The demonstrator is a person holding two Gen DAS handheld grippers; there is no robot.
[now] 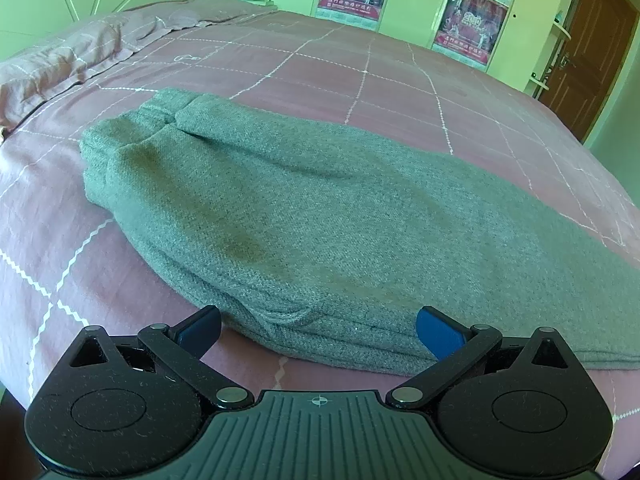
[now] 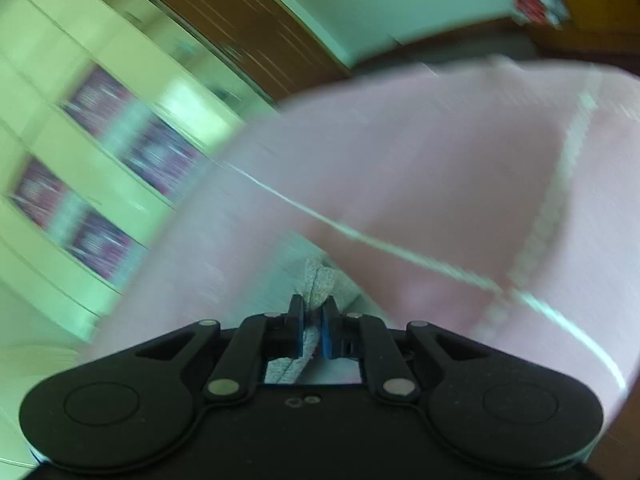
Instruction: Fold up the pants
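Observation:
Grey knit pants (image 1: 304, 216) lie on the pink bed, folded lengthwise with the legs stacked. Their cuffs point to the far left and the wide end runs off to the right. My left gripper (image 1: 316, 330) is open at the pants' near edge, its blue pads (image 1: 438, 330) on either side of the fabric fold. In the right wrist view my right gripper (image 2: 312, 320) is shut on a bunch of the grey pants fabric (image 2: 320, 280), held above the bed. That view is motion-blurred.
The pink bedsheet (image 1: 360, 76) with white grid lines covers the bed. A rumpled pink quilt (image 1: 60, 60) lies at the far left. Cabinets with posters (image 1: 468, 20) and a brown door (image 1: 592, 48) stand beyond the bed.

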